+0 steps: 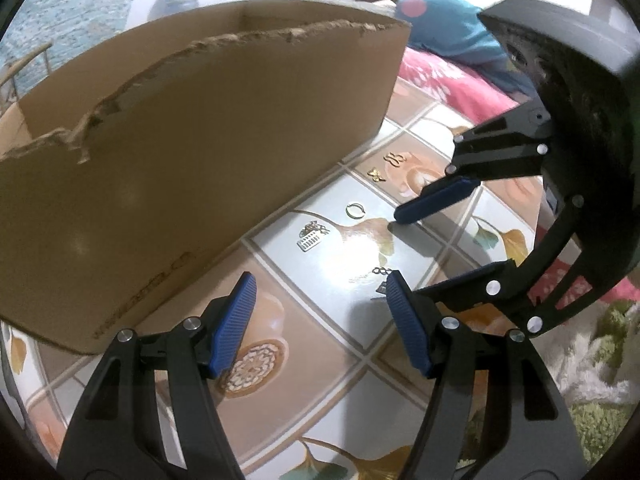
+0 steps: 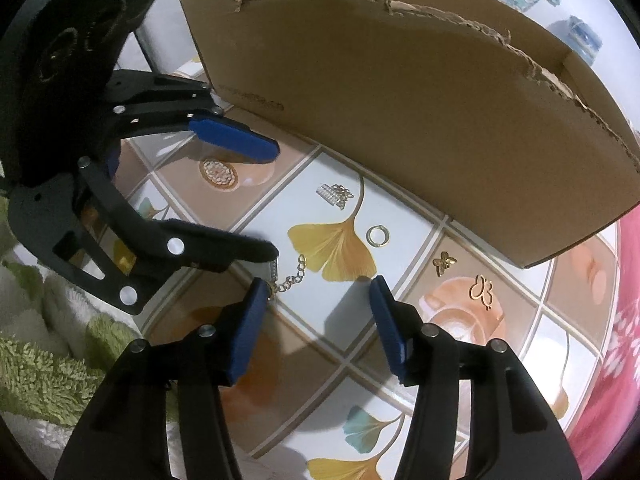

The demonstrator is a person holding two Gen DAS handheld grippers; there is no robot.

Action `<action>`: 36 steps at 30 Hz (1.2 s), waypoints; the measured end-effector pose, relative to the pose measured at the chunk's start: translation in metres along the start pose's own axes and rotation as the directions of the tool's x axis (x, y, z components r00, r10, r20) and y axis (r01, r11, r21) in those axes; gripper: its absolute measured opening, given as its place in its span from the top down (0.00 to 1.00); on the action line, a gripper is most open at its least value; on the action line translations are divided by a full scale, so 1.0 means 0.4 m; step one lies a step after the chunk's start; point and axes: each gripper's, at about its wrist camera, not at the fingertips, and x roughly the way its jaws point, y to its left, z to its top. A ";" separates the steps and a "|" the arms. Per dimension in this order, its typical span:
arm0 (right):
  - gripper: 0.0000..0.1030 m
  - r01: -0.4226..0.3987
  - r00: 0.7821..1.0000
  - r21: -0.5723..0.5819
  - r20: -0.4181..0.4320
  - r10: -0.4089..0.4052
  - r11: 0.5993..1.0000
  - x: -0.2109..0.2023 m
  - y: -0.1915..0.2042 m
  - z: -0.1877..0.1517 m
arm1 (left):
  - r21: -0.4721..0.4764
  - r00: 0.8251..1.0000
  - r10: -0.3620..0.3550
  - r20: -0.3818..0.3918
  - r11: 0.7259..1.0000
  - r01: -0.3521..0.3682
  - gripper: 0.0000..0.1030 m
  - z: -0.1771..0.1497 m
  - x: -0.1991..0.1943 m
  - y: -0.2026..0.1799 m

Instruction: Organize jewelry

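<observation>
Small jewelry lies on a tiled, leaf-patterned tabletop (image 1: 312, 320) in front of a torn cardboard box (image 1: 200, 152). In the left wrist view I see a silver comb-like piece (image 1: 311, 236), a ring (image 1: 355, 210), a gold butterfly (image 1: 376, 175), a gold cut-out charm (image 1: 394, 159) and a gold chain (image 1: 380, 271) by my left gripper's right pad. My left gripper (image 1: 320, 304) is open and empty. My right gripper (image 2: 318, 308) is open and empty, its left pad next to the chain (image 2: 290, 276). The ring (image 2: 377, 236), silver piece (image 2: 335, 194), butterfly (image 2: 444, 262) and charm (image 2: 482, 286) lie ahead of it.
The box (image 2: 420, 112) stands open-topped along the far side of the table. A pink floral cloth (image 1: 452, 84) and a blue plush (image 1: 444, 28) lie beyond. A green shaggy rug (image 2: 48, 360) lies beside the table. Each gripper shows in the other's view: right (image 1: 394, 248), left (image 2: 276, 200).
</observation>
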 end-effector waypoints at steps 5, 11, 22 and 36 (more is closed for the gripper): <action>0.49 -0.011 1.000 -0.006 0.005 0.011 1.000 -0.003 0.001 -0.001 | 0.034 1.000 0.002 -0.011 0.999 -0.002 0.37 0.007 0.012 -0.010; 0.47 -0.012 1.000 -0.015 0.005 0.012 1.000 0.001 0.000 0.008 | 0.137 0.998 0.055 -0.030 0.989 -0.051 0.33 0.005 0.026 -0.044; 0.46 -0.013 1.000 -0.005 0.011 0.013 1.000 -0.001 -0.006 0.001 | 0.113 0.998 0.061 -0.034 0.992 -0.057 0.30 0.010 0.030 -0.035; 0.45 -0.032 0.995 0.116 0.095 0.021 0.993 -0.055 0.006 -0.022 | -0.119 0.991 0.130 0.040 0.985 -0.125 0.30 -0.037 -0.093 0.008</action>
